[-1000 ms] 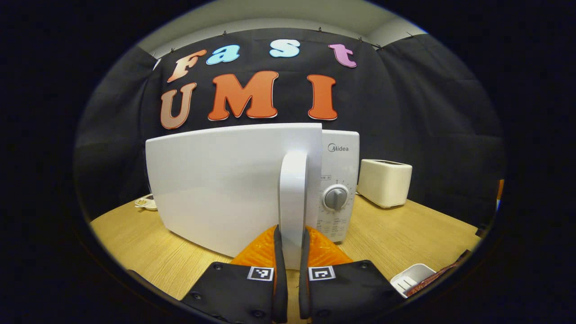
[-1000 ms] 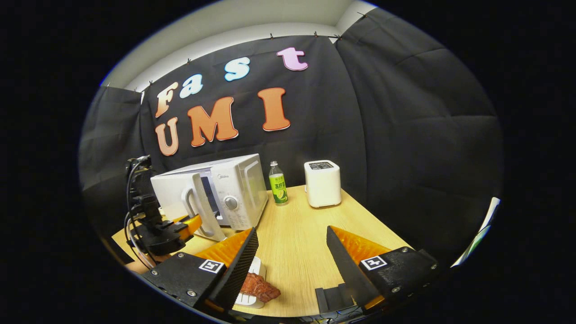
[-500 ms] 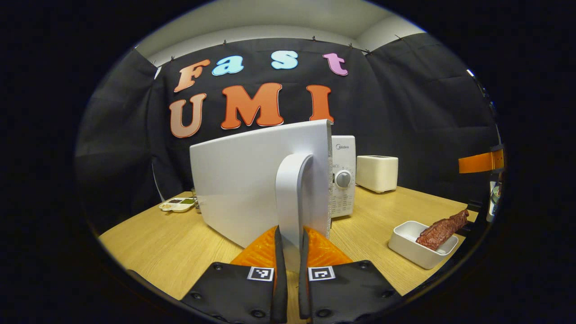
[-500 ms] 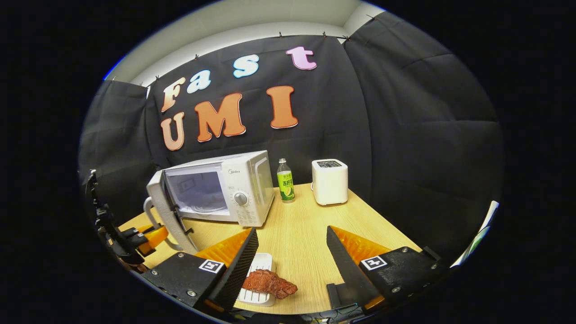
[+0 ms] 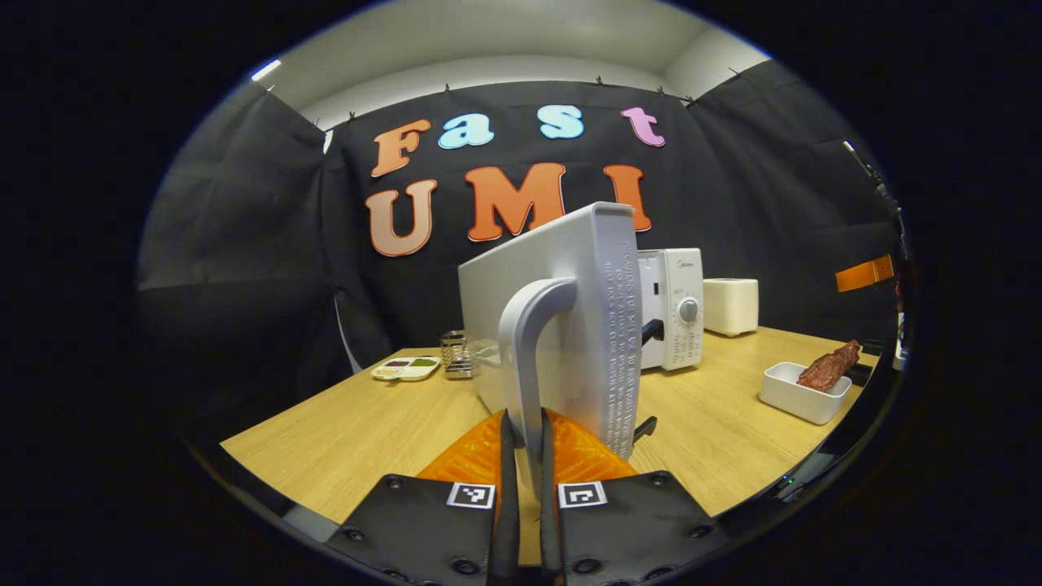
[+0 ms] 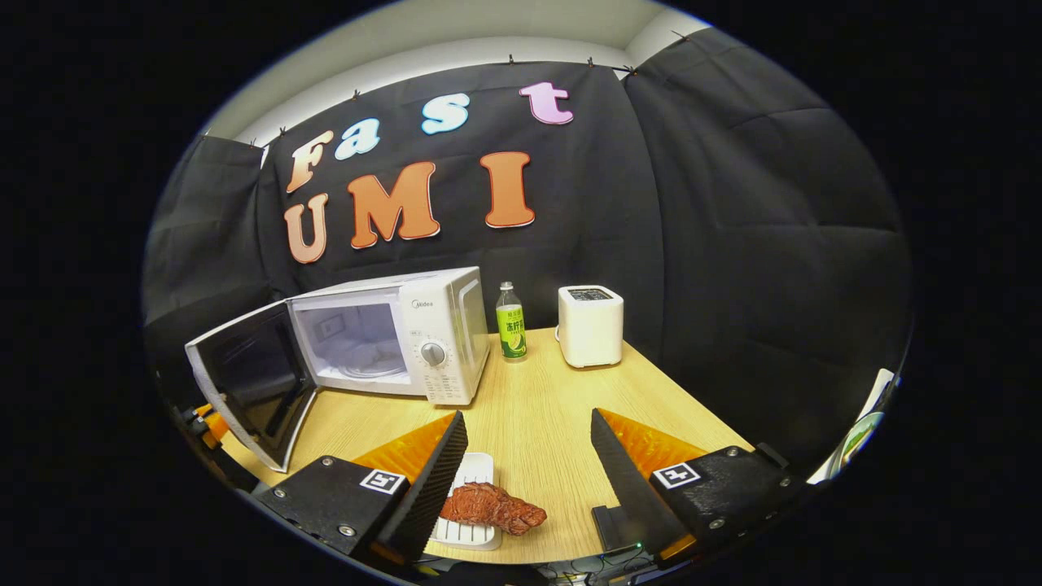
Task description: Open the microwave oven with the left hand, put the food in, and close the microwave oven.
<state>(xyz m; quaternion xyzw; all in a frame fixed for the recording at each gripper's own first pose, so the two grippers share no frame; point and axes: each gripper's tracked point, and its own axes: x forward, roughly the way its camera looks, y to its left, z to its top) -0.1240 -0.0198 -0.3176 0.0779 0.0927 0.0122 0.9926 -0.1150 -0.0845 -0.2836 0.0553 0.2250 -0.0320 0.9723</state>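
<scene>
**Microwave door swung wide, food waiting on the table**

In the left gripper view, a small divided dish (image 5: 405, 369) with dark fillings sits far left on the pale wood-grain table (image 5: 358, 431), beside a wire rack (image 5: 457, 365). The left gripper (image 5: 523, 456) is clamped on the smooth, curved door handle (image 5: 527, 342), both fingers pressing its lower end. The glossy white microwave door (image 5: 570, 325) stands edge-on, with fine embossed lettering down its rim. Past it are the microwave (image 5: 670, 305) body with its round dial, a boxy cream toaster (image 5: 730, 305), and a rectangular white tray (image 5: 802, 396) carrying the rough, reddish-brown food (image 5: 829, 366).

In the right gripper view, the door (image 6: 248, 382) hangs wide, its dark inner window showing, and the cavity is bright and smooth. A green-labelled bottle (image 6: 510, 323) stands between microwave (image 6: 391, 334) and toaster (image 6: 590, 325). The right gripper (image 6: 529, 464) is spread wide and holds nothing; the food (image 6: 492, 506) lies on its ribbed tray (image 6: 468, 505) by the near table edge, just beside the left-hand finger.
</scene>
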